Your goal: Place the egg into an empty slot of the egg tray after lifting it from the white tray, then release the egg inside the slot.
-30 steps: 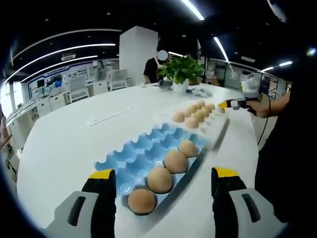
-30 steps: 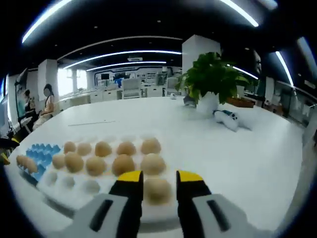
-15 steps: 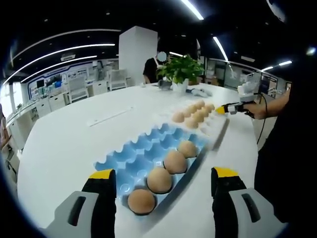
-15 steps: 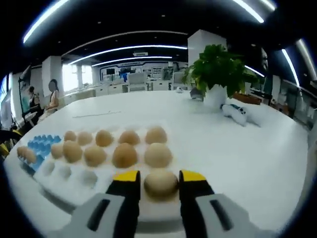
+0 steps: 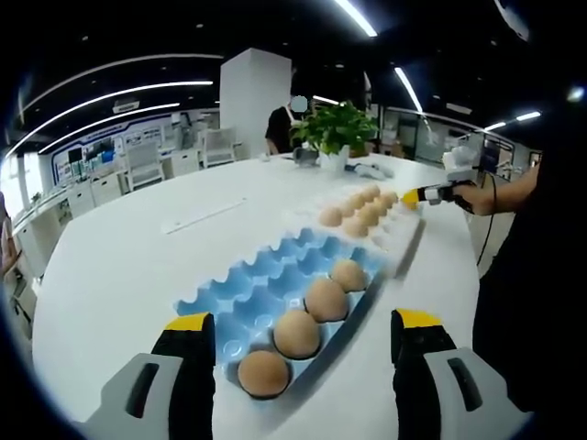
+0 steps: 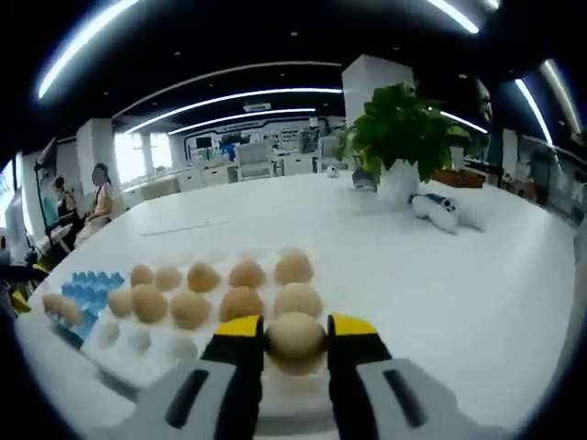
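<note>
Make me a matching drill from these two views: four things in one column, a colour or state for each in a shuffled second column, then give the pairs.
Things:
1. egg tray
2. white tray
3. right gripper
4. left gripper

States:
A. open, nothing between its jaws
B. blue, four eggs along one edge
C. shut on an egg
D. brown eggs in two rows, several slots empty

Pairs: 1-B, 2-D, 3-C, 4-A

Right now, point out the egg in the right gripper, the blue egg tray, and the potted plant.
egg (image 6: 295, 337), right gripper view, middle of its shell between the fingers.
blue egg tray (image 5: 261, 280), left gripper view, an empty slot.
potted plant (image 6: 401, 137), right gripper view, its leaves.
</note>
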A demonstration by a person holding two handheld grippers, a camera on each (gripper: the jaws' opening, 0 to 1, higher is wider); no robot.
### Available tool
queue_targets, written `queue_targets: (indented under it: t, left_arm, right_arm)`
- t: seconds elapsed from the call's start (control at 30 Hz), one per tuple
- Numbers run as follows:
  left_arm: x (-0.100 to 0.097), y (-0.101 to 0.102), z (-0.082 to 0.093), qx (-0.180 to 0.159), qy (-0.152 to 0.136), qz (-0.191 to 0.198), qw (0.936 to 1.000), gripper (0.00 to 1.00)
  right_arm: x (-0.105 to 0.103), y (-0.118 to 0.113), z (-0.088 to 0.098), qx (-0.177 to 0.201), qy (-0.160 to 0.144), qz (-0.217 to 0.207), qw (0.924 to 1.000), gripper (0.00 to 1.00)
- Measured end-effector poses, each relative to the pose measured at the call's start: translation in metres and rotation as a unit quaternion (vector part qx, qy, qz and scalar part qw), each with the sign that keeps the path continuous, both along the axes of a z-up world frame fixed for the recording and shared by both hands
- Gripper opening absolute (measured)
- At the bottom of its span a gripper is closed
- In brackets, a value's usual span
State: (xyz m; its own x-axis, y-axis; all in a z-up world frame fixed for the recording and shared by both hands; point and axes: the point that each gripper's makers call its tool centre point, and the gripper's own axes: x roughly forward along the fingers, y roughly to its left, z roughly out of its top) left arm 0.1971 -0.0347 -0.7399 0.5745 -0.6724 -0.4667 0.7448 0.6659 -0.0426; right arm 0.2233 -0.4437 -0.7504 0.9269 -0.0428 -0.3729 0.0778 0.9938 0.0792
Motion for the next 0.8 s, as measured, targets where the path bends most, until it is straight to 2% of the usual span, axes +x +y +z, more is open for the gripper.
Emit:
queue_targets:
  t: [0.1,0.17,0.27,0.3,0.47,0.8]
  left_arm:
    - [0.0,0.0,-0.001,0.002,0.0,-0.001,1.0,0.78]
    - [0.0,0.001,-0.002,0.004,0.001,-0.001,1.0,0.78]
    - [0.001,0.002,-0.002,0.004,0.0,0.003,1.0,0.79]
    - [0.001,0.002,-0.002,0.005,0.001,0.003,1.0,0.78]
    - [0.0,0.001,-0.002,0.005,0.001,0.002,1.0,0.78]
    - [0.0,0.004,-0.001,0.005,0.0,0.005,1.0,0.78]
  right_arm:
    - [0.001,0.012,0.008,0.009,-0.009,0.007,0.9999,0.26]
    - [0.003,0.029,0.014,0.02,-0.016,0.024,0.9994,0.26]
    - [0.006,0.037,0.012,0.031,-0.019,0.042,0.9985,0.26]
    - [0.006,0.049,0.013,0.04,-0.019,0.056,0.9974,0.26]
    - [0.012,0.079,0.014,0.031,-0.016,0.109,0.9934,0.26]
    - [0.013,0.119,0.015,0.042,-0.01,0.159,0.9862,0.26]
